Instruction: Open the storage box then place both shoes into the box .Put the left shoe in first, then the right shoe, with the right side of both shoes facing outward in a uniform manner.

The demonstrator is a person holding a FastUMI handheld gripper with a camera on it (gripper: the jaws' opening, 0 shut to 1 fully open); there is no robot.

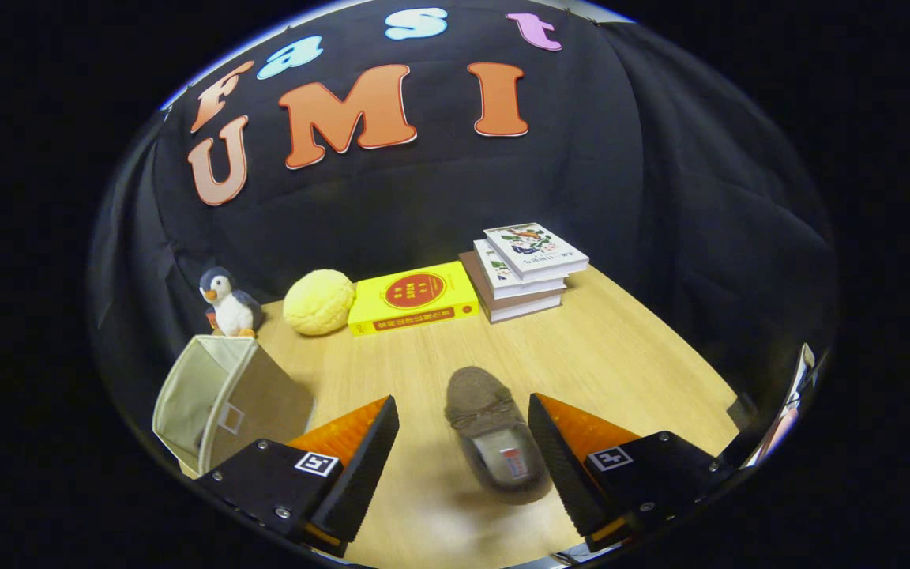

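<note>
A brown slipper-style shoe (494, 433) lies on the wooden table, toe pointing away, its heel close to the right finger. My gripper (463, 427) is open, its fingers spread wide above the table, and the shoe sits between them nearer the right one, untouched. A beige fabric storage box (222, 399) stands just left of the left finger, tipped so its open mouth faces up and to the left. I see one shoe.
At the back of the table (621, 356) stand a toy penguin (227, 304), a yellow ball-like plush (319, 302), a yellow book (411, 297) and a stack of books (524, 269). The black cloth wall closes off the back and sides.
</note>
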